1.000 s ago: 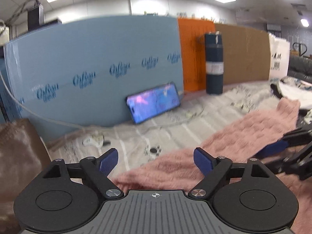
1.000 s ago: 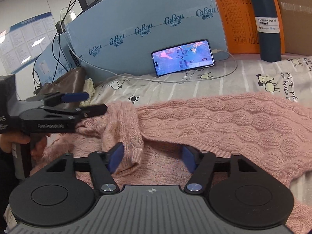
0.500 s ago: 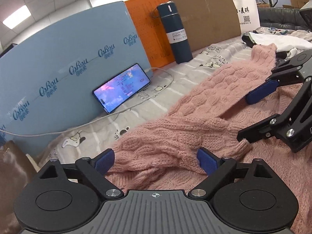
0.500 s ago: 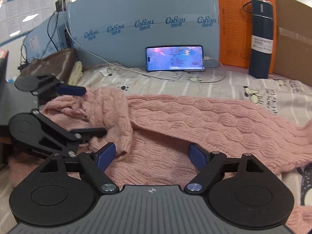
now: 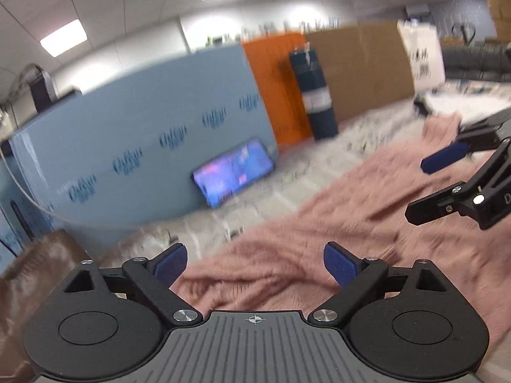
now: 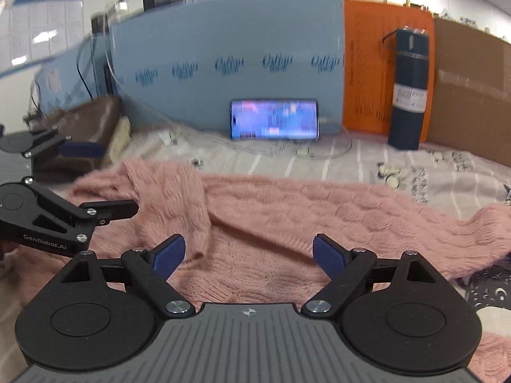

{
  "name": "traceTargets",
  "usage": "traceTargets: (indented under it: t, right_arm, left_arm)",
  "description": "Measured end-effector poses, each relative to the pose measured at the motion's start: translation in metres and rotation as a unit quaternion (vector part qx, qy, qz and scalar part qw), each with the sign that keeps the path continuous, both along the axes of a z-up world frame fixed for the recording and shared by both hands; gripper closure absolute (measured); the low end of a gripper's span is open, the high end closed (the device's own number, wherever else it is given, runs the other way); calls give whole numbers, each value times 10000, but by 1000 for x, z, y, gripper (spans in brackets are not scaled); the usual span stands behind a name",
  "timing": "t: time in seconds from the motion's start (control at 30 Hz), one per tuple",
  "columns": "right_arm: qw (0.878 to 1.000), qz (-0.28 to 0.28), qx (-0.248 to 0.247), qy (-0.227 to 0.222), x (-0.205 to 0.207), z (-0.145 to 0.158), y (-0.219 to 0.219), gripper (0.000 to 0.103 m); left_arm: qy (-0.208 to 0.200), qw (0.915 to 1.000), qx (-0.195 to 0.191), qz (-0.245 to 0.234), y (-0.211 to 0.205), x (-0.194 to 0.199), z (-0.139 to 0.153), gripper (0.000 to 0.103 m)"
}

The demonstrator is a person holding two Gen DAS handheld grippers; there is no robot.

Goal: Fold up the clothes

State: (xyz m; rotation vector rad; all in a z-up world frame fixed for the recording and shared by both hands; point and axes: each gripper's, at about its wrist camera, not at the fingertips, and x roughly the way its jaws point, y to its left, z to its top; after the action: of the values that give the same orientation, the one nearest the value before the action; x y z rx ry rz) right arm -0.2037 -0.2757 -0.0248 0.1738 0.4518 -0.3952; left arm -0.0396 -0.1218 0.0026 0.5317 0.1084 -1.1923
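Note:
A pink cable-knit sweater (image 5: 319, 223) (image 6: 287, 217) lies spread across the printed bedsheet, with a bunched fold standing up near its left end. My left gripper (image 5: 255, 263) stands open above the sweater's left edge, nothing between its blue pads. In the right wrist view the left gripper (image 6: 105, 178) shows at the left, open beside the bunched fold. My right gripper (image 6: 249, 255) hangs over the middle of the sweater with its jaws opening and nothing pinched. The right gripper (image 5: 431, 188) also appears at the right of the left wrist view. Both views are motion-blurred.
A lit phone (image 6: 274, 119) leans on a blue foam board (image 6: 223, 48), a white cable running from it. A dark blue bottle (image 6: 408, 89) stands before orange and cardboard panels. A brown bag (image 6: 86, 115) sits at the left. More clothes (image 5: 463, 99) lie far right.
The right gripper's jaws have spread wider. Both grippers have shifted sideways and rolled over the sweater, and the pictures have gone blurry. The sweater lies where it was.

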Motion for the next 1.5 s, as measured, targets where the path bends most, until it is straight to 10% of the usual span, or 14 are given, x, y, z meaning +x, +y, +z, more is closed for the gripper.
traceTargets:
  t: [0.23, 0.6, 0.87, 1.2, 1.37, 1.43, 1.5]
  right_arm:
    - [9977, 149, -495, -443, -83, 10, 9, 3]
    - [9892, -697, -967, 851, -188, -15, 12, 2]
    - [9782, -839, -1171, 1497, -199, -22, -10, 1]
    - [9856, -209, -1120, 1250, -160, -24, -24, 0]
    - [9917, -390, -879, 852, -169, -23, -37, 6]
    - [9937, -455, -808, 630, -175, -22, -40, 25]
    - [9960, -165, -798, 368, -175, -18, -38, 43]
  left_arm:
    - [-339, 9978, -400, -394, 69, -34, -2, 8]
    - [-1020, 9849, 938, -1034, 93, -68, -37, 8]
    - [-1186, 9789, 1280, -1065, 79, -60, -39, 7]
    - [-1261, 9796, 1244, -945, 68, -42, -42, 9]
    - [-1090, 9842, 1177, -748, 63, -31, -42, 39]
    - [-904, 9873, 1110, -684, 60, -24, -41, 72]
    - [-731, 9899, 1015, -667, 57, -20, -41, 75]
